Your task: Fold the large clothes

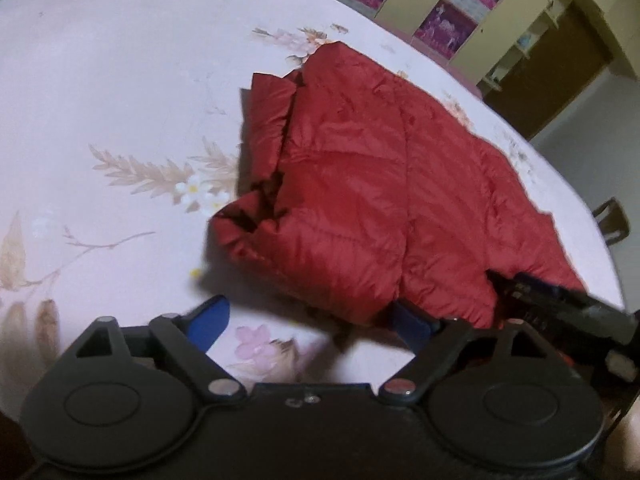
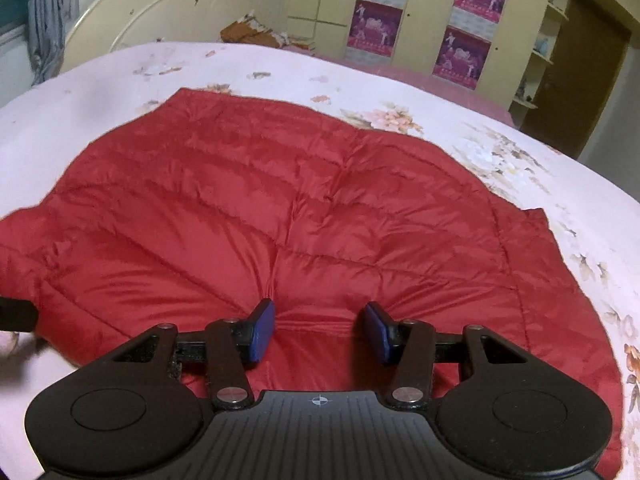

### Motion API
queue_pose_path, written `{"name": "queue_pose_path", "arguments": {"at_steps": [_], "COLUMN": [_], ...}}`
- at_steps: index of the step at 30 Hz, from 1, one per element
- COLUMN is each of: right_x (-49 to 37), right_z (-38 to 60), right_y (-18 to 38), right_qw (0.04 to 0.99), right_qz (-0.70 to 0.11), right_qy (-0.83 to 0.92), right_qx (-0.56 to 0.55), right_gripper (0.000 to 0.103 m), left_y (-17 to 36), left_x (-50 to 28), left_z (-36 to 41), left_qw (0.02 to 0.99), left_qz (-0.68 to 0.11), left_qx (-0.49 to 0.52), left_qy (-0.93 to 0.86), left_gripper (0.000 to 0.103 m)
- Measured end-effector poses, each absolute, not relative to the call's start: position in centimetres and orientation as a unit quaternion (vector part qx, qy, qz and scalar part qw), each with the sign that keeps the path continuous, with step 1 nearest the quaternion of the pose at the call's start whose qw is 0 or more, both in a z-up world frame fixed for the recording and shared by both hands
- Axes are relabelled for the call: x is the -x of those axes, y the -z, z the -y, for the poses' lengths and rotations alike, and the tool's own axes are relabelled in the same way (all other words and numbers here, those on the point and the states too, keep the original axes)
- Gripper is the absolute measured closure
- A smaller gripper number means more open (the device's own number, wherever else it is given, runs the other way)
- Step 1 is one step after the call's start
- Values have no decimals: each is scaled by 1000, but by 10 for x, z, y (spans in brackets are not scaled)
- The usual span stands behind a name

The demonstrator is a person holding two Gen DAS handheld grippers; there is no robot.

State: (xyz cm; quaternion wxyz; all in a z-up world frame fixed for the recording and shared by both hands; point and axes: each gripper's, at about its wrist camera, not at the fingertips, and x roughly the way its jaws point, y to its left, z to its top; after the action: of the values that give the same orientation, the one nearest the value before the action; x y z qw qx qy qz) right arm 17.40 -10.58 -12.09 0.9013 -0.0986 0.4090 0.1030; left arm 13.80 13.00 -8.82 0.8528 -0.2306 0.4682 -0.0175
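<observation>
Red quilted jacket [image 2: 280, 200] is spread flat on the floral bed [image 2: 120, 68], long axis roughly 9 to 3 in the right wrist view. Right gripper [image 2: 320, 330] sits right on it, jaws released, fabric bunched between them. Left gripper [image 1: 310, 320] is wide open too, with the jacket off at 1 o'clock, so right's nearer.

One red quilted jacket [image 2: 280, 208] lay at centre of one floral bedsheet [image 2: 520, 168]; two grippers were in view: left gripper [image 1: 310, 322] at 6 o'clock of its own view, right gripper [image 2: 320, 330] at 6 o'clock of its own; four purple posters [image 2: 374, 24] at 1 o'clock on cupboard doors; one grey curtain [image 2: 44, 12] at 10 o'clock; one brown door [image 2: 576, 64] at 2 o'clock
</observation>
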Motion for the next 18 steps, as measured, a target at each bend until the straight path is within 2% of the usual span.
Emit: {"name": "queue_pose_path", "arguments": {"at_steps": [5,8,10,13,18], "right_x": [-182,-199,-211,-219,-223], "right_z": [116,119,118,114,119], "right_y": [105,101,107,122,136], "right_qw": [907,910,906,900,899], "right_qz": [-398,-391,-397,-403,-403], "right_qy": [-116,-116,-119,-134,-148], "right_qx": [79,76,84,101,91], "right_gripper": [54,54,54,54,54], "left_y": [96,100,104,103,72], "left_x": [-149,-154,-155,-155,-153], "left_z": [-132,-134,-136,-133,-109], "left_qw": [848,847,842,850,894], "left_qz": [-433,-407,-395,-377,-341], "left_qx": [305,342,368,368,290], "left_qy": [11,-1,-9,-19,-15], "left_gripper": [17,38,61,75,85]}}
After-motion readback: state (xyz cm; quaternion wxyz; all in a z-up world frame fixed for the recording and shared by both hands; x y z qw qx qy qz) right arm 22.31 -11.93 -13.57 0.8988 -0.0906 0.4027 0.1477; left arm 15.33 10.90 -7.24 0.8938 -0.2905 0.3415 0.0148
